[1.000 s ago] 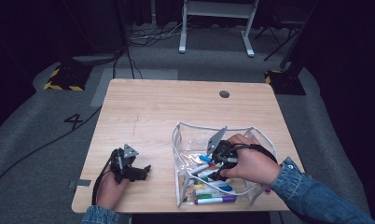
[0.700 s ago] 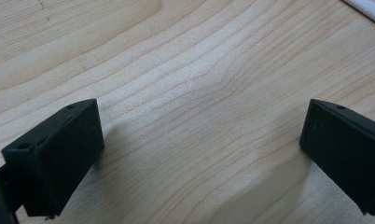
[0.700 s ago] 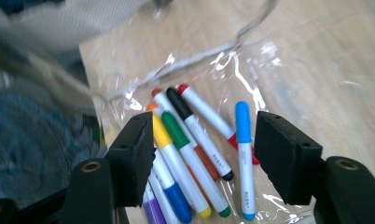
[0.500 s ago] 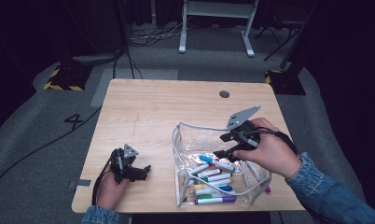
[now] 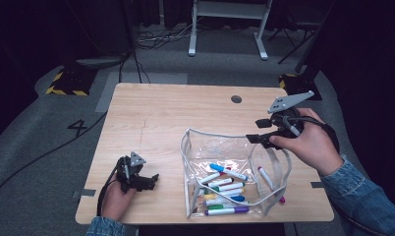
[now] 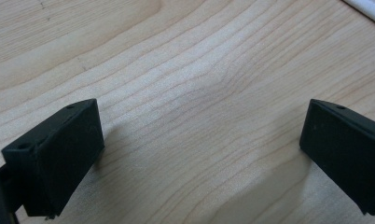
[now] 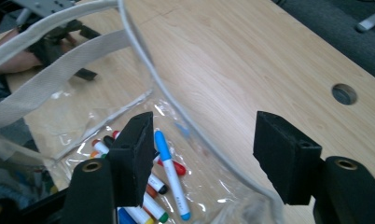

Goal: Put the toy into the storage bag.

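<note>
- My right gripper (image 5: 257,138) hangs over the far right corner of the clear pouch (image 5: 220,147), jaws standing wide with nothing between them; they have just been opening.
- The markers (image 5: 225,189) lie in a heap on the pouch floor, below and nearer to me than those jaws.
- In the right gripper view the blue-capped marker (image 7: 169,170) runs lengthwise between the jaws, so I judge a grip needs the wrist turned across it.
- My left gripper (image 5: 144,181) rests on the table (image 5: 156,113), jaws apart and empty, well left of the pouch; the right is nearer.
</note>
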The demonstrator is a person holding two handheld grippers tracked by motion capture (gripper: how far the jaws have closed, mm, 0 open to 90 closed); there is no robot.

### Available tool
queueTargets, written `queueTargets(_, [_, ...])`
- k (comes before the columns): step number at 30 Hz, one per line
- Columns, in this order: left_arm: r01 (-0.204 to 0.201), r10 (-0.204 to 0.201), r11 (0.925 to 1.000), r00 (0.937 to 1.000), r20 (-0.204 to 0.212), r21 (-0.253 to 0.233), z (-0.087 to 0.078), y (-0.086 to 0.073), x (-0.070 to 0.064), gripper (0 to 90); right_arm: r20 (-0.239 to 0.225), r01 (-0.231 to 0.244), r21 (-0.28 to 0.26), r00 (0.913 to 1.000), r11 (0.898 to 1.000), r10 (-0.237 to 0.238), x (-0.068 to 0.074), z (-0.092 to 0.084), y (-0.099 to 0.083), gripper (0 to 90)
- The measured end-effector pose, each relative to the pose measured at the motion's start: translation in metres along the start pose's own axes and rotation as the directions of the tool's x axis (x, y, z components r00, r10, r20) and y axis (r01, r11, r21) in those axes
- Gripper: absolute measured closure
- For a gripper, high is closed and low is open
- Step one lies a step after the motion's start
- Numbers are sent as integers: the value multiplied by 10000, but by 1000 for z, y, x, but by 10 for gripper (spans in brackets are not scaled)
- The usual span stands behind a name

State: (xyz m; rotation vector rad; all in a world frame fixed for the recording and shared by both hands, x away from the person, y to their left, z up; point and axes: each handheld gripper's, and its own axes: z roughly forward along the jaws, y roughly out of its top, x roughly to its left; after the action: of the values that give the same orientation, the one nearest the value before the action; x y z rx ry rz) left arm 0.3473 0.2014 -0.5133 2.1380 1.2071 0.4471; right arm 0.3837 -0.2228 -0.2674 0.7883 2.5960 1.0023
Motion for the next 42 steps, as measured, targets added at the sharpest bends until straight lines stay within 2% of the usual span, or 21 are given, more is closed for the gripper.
queueTargets(3, [-9, 9, 10000, 10000, 1, -14, 0, 0, 0, 0, 286, -418, -132, 9987, 9990, 421, -12, -3, -6, 394])
queueTargets(5, [-1, 1, 10000, 10000, -1, -1, 0, 0, 0, 0, 483, -861, -315, 9950, 9958, 876, -22, -6, -12, 395])
queueTargets(10, [18, -18, 10000, 10000, -9, -18, 0, 0, 0, 0, 864, -1428, -427, 9855, 9888, 1461, -41, -11, -25, 404])
queueTargets(16, [55, -55, 10000, 10000, 31, 60, 0, 1, 0, 0, 1379, -2100, -397, 9672, 9769, 2135, -63, -17, -49, 414])
queueTargets(21, [71, -71, 10000, 10000, -16, -8, 1, 1, 0, 0, 1700, -2501, -183, 9533, 9680, 2495, -75, -17, -68, 422])
queueTargets(22, [69, -69, 10000, 10000, -17, -7, 1, 1, 0, 0, 1755, -2693, -65, 9478, 9630, 2662, -77, -17, -74, 429])
queueTargets(24, [70, -70, 10000, 10000, -18, -7, 1, 1, 0, 0, 1840, -2959, 138, 9397, 9551, 2884, -79, -13, -85, 435])
queueTargets(27, [72, -72, 10000, 10000, -15, -8, 1, 1, 0, 0, 1831, -3252, 537, 9327, 9441, 3108, -80, -6, -99, 442])
queueTargets(28, [69, -69, 10000, 10000, -16, -7, 1, 1, 0, 0, 1779, -3389, 825, 9303, 9372, 3207, -80, 0, -108, 444])
queueTargets(30, [72, -72, 10000, 10000, -16, -10, 1, 1, 0, 0, 1724, -3490, 1122, 9289, 9304, 3277, -79, 7, -118, 453])
queueTargets(36, [72, -72, 10000, 10000, -17, -10, 1, 1, 0, 0, 1456, -3633, 1830, 9290, 9135, 3403, -73, 30, -143, 464])
queueTargets(39, [66, -66, 10000, 10000, -11, 14, 1, 1, 0, 0, 1305, -3613, 2114, 9313, 9082, 3401, -68, 40, -152, 469])
queueTargets(42, [71, -71, 10000, 10000, -17, -9, 1, 1, 0, 0, 915, -3516, 2469, 9362, 9030, 3395, -62, 52, -162, 488])
